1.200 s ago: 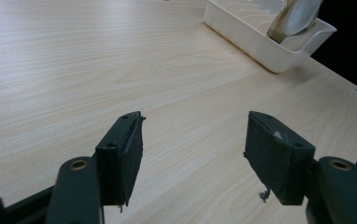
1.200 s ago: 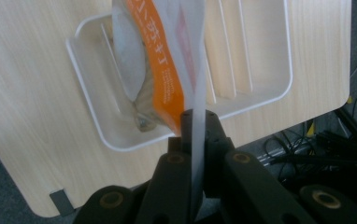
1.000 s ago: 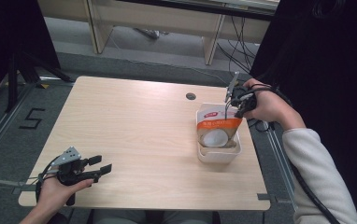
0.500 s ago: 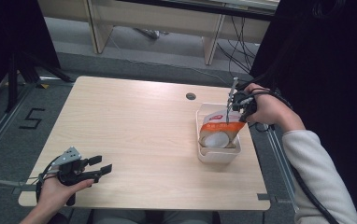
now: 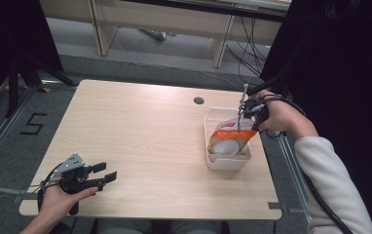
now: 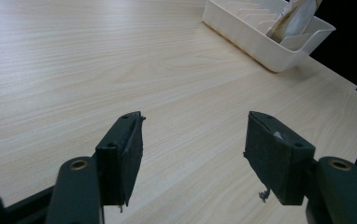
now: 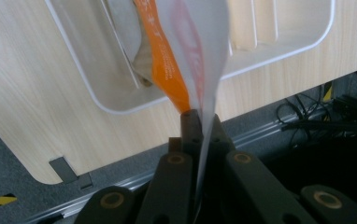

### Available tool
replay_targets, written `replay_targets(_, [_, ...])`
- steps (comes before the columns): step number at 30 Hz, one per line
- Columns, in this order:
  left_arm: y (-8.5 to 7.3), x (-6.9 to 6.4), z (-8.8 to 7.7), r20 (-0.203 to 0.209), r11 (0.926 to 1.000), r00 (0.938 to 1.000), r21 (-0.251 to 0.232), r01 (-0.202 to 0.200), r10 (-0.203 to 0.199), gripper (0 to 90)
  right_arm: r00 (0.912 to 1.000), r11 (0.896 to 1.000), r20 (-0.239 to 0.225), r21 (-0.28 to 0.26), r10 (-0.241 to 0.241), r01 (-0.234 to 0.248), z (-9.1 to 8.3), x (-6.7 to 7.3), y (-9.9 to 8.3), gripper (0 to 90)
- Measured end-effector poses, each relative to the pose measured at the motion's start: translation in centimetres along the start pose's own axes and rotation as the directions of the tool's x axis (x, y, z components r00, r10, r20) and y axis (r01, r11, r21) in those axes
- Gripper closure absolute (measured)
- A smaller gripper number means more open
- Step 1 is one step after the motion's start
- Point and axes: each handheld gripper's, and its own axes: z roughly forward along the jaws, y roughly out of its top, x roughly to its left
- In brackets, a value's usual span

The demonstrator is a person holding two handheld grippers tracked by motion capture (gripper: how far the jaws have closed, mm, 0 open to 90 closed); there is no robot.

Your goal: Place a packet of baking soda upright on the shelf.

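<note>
A white plastic bin [image 5: 212, 161] stands near the table's right edge. An orange and white bag [image 5: 230, 138] stands tilted inside it. My right gripper [image 5: 240, 117] is shut on the bag's top edge above the bin's far end. In the right gripper view the jaws [image 7: 197, 122] pinch the thin edge of the bag [image 7: 190, 56], which hangs down into the bin [image 7: 279, 51]. My left gripper [image 5: 105, 174] rests open near the front left corner, holding nothing. In the left gripper view its jaws [image 6: 193, 154] stand wide over bare wood, with the bin [image 6: 260, 42] and the bag [image 6: 293, 18] far off.
The light wooden table [image 5: 140, 136] has a round cable hole [image 5: 198, 100] at the back, just left of the bin. Its right edge runs close beside the bin, with cables and a dark floor beyond. A desk frame stands behind the table.
My right gripper has sunk slightly, and the bag sits a little lower in the bin. My left gripper has stayed where it was.
</note>
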Motion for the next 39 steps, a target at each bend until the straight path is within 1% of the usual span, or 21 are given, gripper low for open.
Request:
replay_targets(2, [0.0, 0.0, 0.0, 0.0, 1.0, 1.0, -0.001, 0.0, 0.0, 36.2, 1.0, 1.0, -0.003, 0.022, 0.003, -0.003, 0.5, 0.1, 0.0, 90.0])
replay_targets(3, [0.0, 0.0, 0.0, 0.0, 1.0, 1.0, -0.002, 0.001, -0.001, 36.2, 0.9994, 0.999, -0.003, 0.02, -0.034, 0.034, 0.8, -0.1, 0.0, 90.0])
replay_targets(4, [0.0, 0.0, 0.0, -0.001, 1.0, 1.0, -0.001, 0.002, -0.002, 36.2, 1.0, 1.0, -0.009, 0.03, 0.001, -0.001, 0.8, 0.2, -0.1, 90.0])
replay_targets(7, [0.0, 0.0, 0.0, -0.001, 1.0, 1.0, 0.0, 0.001, -0.001, 36.2, 0.9999, 1.0, -0.016, 0.026, 0.005, -0.005, 0.9, 0.1, -0.3, 89.0])
replay_targets(10, [0.0, 0.0, 0.0, -0.001, 1.0, 1.0, 0.0, 0.002, -0.002, 36.2, 0.9984, 0.998, -0.022, -0.028, 0.052, -0.052, 0.6, 0.3, -0.5, 81.2])
replay_targets(12, [0.0, 0.0, 0.0, -0.002, 1.0, 1.0, 0.0, 0.002, -0.002, 36.2, 0.9978, 0.992, -0.031, -0.112, 0.059, -0.062, -0.1, 0.3, -0.5, 71.8])
replay_targets(13, [0.0, 0.0, 0.0, -0.001, 1.0, 1.0, -0.001, 0.002, -0.002, 36.2, 0.9978, 0.992, -0.031, -0.112, 0.059, -0.062, -0.1, 0.3, -0.5, 71.8])
replay_targets(15, [0.0, 0.0, 0.0, -0.001, 1.0, 1.0, 0.0, 0.001, -0.001, 36.2, 0.9953, 0.982, -0.042, -0.166, 0.087, -0.093, -0.7, 0.5, -0.4, 65.0])
replay_targets(19, [0.0, 0.0, 0.0, 0.001, 1.0, 1.0, 0.0, 0.004, -0.004, 36.2, 0.9895, 0.949, -0.082, -0.283, 0.119, -0.138, -2.0, 1.1, 0.0, 57.6])
replay_targets(22, [0.0, 0.0, 0.0, 0.001, 1.0, 1.0, 0.0, 0.004, -0.004, 36.2, 0.9868, 0.914, -0.096, -0.374, 0.13, -0.157, -2.7, 1.6, 0.5, 51.7])
replay_targets(24, [0.0, 0.0, 0.0, 0.001, 1.0, 1.0, 0.0, 0.003, -0.003, 36.2, 0.9824, 0.897, -0.1, -0.401, 0.158, -0.185, -3.1, 2.3, 1.0, 47.9])
replay_targets(25, [0.0, 0.0, 0.0, 0.001, 1.0, 1.0, 0.0, 0.004, -0.004, 36.2, 0.9841, 0.881, -0.079, -0.438, 0.159, -0.178, -3.5, 2.9, 1.7, 45.8])
replay_targets(26, [0.0, 0.0, 0.0, 0.0, 1.0, 1.0, 0.0, 0.003, -0.003, 36.2, 0.9841, 0.881, -0.079, -0.438, 0.159, -0.178, -3.5, 2.9, 1.7, 45.8])
replay_targets(27, [0.0, 0.0, 0.0, 0.001, 1.0, 1.0, 0.0, 0.004, -0.004, 36.2, 0.9865, 0.872, -0.082, -0.462, 0.142, -0.163, -3.6, 3.2, 2.1, 45.6])
replay_targets(28, [0.0, 0.0, 0.0, 0.001, 1.0, 1.0, 0.0, 0.004, -0.004, 36.2, 0.9829, 0.86, -0.094, -0.475, 0.158, -0.184, -3.8, 3.6, 2.4, 45.6])
replay_targets(32, [0.0, 0.0, 0.0, 0.001, 1.0, 1.0, -0.001, 0.004, -0.004, 36.2, 0.9835, 0.81, -0.097, -0.557, 0.153, -0.181, -4.0, 5.1, 3.8, 46.0])
replay_targets(33, [0.0, 0.0, 0.0, 0.001, 1.0, 1.0, -0.001, 0.003, -0.003, 36.2, 0.9871, 0.795, -0.082, -0.585, 0.137, -0.159, -4.0, 5.4, 4.1, 46.2])
replay_targets(35, [0.0, 0.0, 0.0, 0.0, 1.0, 1.0, -0.002, 0.003, -0.003, 36.2, 0.9897, 0.775, -0.078, -0.616, 0.12, -0.143, -3.9, 6.4, 4.9, 47.1])
replay_targets(36, [0.0, 0.0, 0.0, 0.0, 1.0, 1.0, -0.002, 0.004, -0.004, 36.2, 0.9909, 0.759, -0.061, -0.637, 0.12, -0.131, -3.8, 7.0, 5.3, 47.2])
replay_targets(38, [0.0, 0.0, 0.0, 0.001, 1.0, 1.0, 0.0, 0.002, -0.002, 36.2, 0.9933, 0.736, -0.061, -0.667, 0.098, -0.114, -3.5, 8.2, 6.1, 47.1])
replay_targets(39, [0.0, 0.0, 0.0, 0.001, 1.0, 1.0, -0.001, 0.001, -0.001, 36.2, 0.9947, 0.729, -0.063, -0.677, 0.082, -0.103, -3.2, 8.9, 6.5, 47.0])
